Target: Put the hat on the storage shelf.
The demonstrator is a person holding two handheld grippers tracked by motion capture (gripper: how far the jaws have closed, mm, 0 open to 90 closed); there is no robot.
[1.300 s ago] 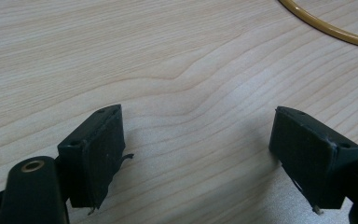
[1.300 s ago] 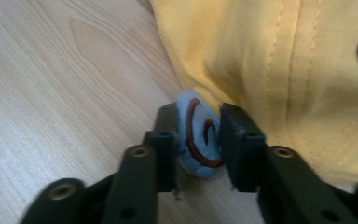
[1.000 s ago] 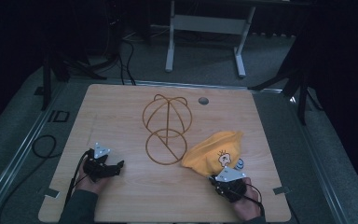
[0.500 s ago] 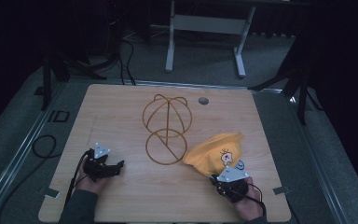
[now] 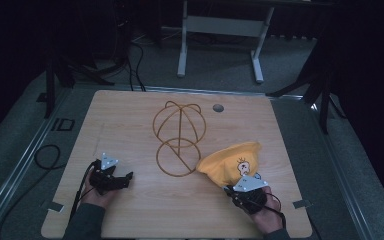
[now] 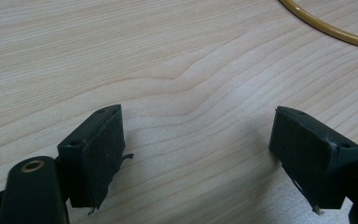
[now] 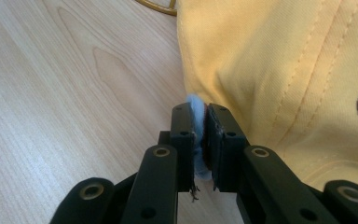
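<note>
right claw (image 5: pixel 228 189) clenched on cap (image 5: pixel 231 161) edge, near right of surface (image 5: pixel 130 120) | left claw (image 5: pixel 128 176) released, jaws wide over bare wood, near left | cap lies just right of wire stand (image 5: pixel 178 137) | stand mid-surface, farther back

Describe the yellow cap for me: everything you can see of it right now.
The yellow cap is soft stitched cloth with a small cartoon figure embroidered on it. It sits bunched and tilted on the wooden table, beside the gold wire stand; whether they touch I cannot tell. The right gripper is shut on its edge, where a pale blue strip shows between the jaws. The left gripper is open, apart from it.
</note>
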